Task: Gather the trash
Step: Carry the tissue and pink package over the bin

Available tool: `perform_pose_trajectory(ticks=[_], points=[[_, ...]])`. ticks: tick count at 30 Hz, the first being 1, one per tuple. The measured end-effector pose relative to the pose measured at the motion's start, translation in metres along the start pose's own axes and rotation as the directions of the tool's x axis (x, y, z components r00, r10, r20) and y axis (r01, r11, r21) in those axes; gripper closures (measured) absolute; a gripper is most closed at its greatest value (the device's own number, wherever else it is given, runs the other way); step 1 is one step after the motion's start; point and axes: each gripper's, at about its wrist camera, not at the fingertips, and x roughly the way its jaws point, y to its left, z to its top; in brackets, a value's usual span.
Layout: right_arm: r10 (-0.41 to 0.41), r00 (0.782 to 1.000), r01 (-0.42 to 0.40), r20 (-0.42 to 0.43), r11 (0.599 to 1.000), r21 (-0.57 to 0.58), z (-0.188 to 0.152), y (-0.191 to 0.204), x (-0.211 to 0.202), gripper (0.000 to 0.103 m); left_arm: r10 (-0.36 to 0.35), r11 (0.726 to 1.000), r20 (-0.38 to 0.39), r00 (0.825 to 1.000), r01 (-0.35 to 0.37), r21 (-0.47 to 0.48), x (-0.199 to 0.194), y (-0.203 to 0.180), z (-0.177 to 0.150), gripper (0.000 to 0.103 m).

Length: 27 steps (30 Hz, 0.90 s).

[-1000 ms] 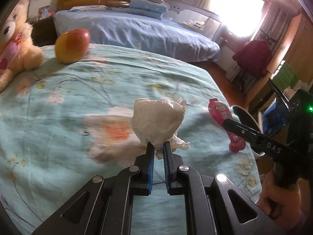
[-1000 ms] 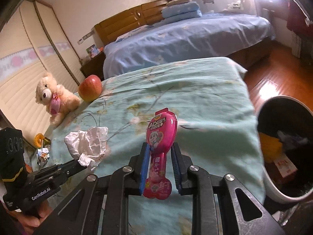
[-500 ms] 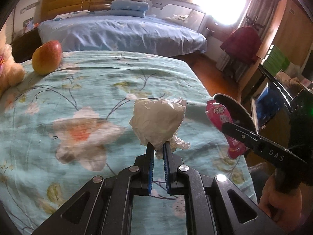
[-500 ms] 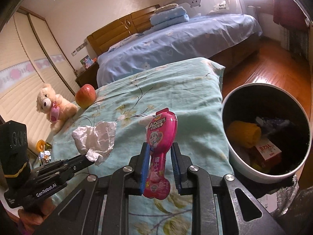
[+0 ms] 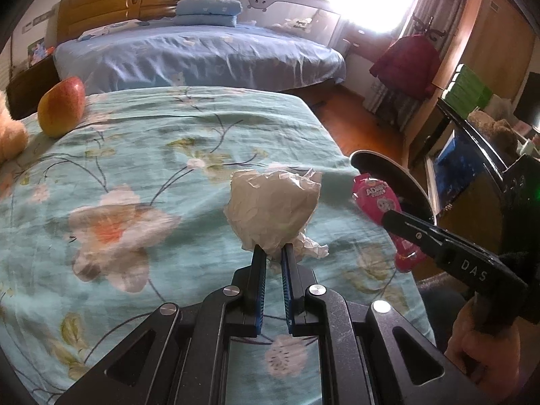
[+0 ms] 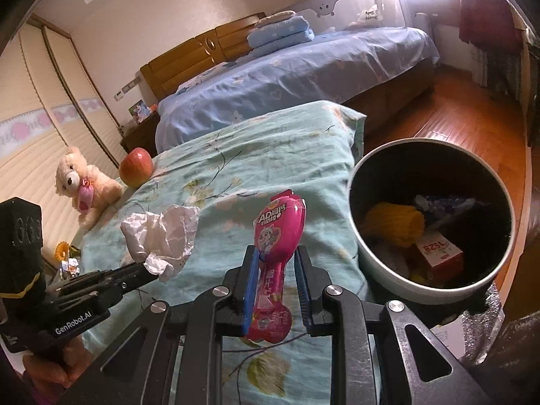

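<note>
Two pieces of trash are held, one per claw. The crumpled white tissue [image 5: 273, 211] is pinched between the nearly closed fingers of the left gripper [image 5: 272, 253] — the wad bulges out past the fingertips toward 12 o'clock, above the floral bedspread [image 5: 135, 168]. In the right wrist view, the pink snack pouch [image 6: 275, 253] is clamped upright in the right gripper [image 6: 275, 263], its printed top projecting beyond the blue pads [image 6: 251, 280] toward 12 o'clock and its lower end hanging below them. The round trash bin [image 6: 398, 280] is seen at 3 o'clock of that pouch, just beside the bed edge, with a yellow item and a red box inside. An apple [image 6: 135, 167] and a teddy bear [image 6: 84, 185] are seen at 10 o'clock — well apart from both claws.
</note>
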Motion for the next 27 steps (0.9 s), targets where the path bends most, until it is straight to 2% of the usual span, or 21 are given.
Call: perform_pose_trajectory(ticks=[27], points=[[-0.013,0.998,0.011,0.057,0.999,0.049,0.003,-0.025,-0.027,0.082,-0.032,0.997,-0.003,0.999,0.032,0.077,0.010,-0.043,0.010,0.095]])
